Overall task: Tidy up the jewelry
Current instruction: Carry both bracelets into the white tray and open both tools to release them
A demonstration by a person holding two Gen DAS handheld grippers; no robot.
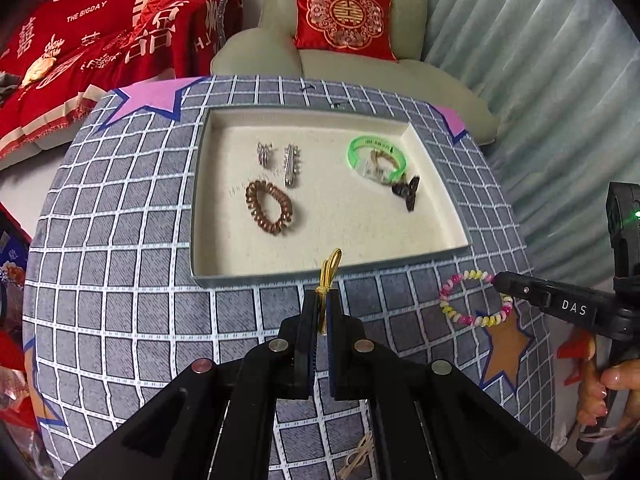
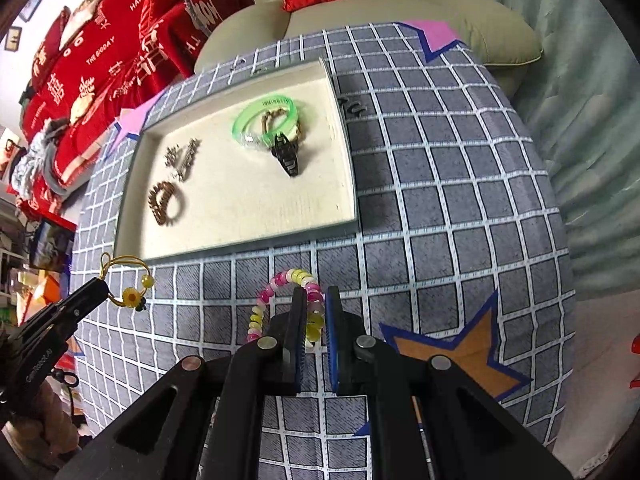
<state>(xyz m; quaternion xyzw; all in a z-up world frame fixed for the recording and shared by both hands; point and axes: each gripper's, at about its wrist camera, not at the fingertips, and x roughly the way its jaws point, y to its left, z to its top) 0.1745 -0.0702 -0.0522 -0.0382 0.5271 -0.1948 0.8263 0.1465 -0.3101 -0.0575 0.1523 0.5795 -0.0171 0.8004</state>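
Tray (image 1: 440,196) lies at 12 o'clock of both grippers: left gripper (image 1: 321,300) fingers pinch the gold wire bracelet (image 1: 331,268), right gripper (image 2: 311,300) fingers pinch the bead bracelet (image 2: 280,284).

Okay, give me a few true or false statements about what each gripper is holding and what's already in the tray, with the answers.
1. The left gripper grips a yellow wire bracelet. True.
2. The right gripper is open and empty. False: it is shut on a beaded bracelet.
3. A green bangle lies in the tray. True.
4. The brown coil hair tie lies outside the tray. False: it is in it.
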